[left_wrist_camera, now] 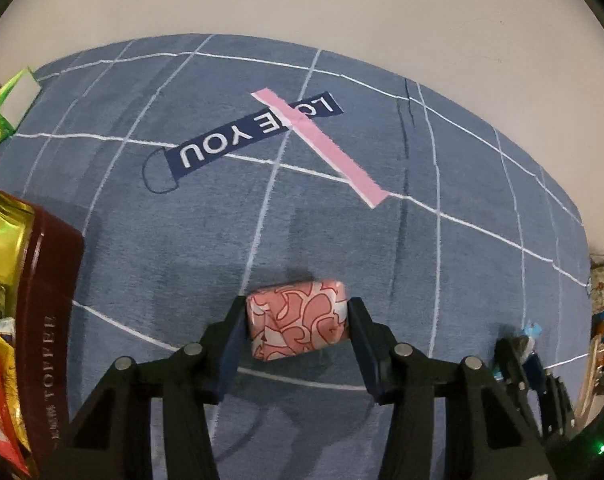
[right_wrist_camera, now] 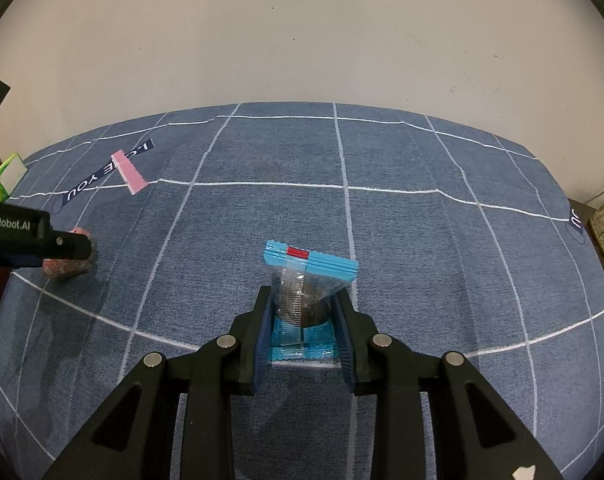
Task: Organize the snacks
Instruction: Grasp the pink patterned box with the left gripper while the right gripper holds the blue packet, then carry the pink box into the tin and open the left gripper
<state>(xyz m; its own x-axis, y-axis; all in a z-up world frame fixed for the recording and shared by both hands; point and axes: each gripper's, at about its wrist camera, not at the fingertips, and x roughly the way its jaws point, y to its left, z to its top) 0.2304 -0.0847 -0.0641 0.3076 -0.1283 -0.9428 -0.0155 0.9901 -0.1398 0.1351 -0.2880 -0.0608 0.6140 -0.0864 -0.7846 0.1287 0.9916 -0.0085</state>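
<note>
Both grippers carried a snack at once, apparently so two items could be moved in a single trip.

Left gripper point(left_wrist_camera: 298, 326): jaws pinched on a small pink-and-white patterned wrapped block point(left_wrist_camera: 298, 320), one pad on each short end. The block was gripped across its length, which looked like a firm hold for a stiff little package. From the right wrist view it sat low over the blue cloth with a white grid covering the table point(right_wrist_camera: 422, 240); whether it touched the cloth could not be told.

Right gripper point(right_wrist_camera: 302, 312): jaws closed on a light-blue plastic packet with a dark round snack inside point(right_wrist_camera: 306, 288). The pads squeezed the bulging middle, the crimped top edge pointing away from the camera. The wrapper looked slippery and soft, so holding the solid lump rather than the flat seal seemed sensible.

At the near left stood a dark red box lettered TOFFEE point(left_wrist_camera: 48, 340), open and holding gold and red wrappers. I judged it the collecting box; the pink block was already close beside it, the blue packet further right.

Farther off on the cloth lay a navy strap reading LOVE YOU point(left_wrist_camera: 258, 132), crossed by a strip of pink tape point(left_wrist_camera: 322, 148). A green carton point(left_wrist_camera: 2, 116) sat at the far left edge. Neither seemed involved.
</note>
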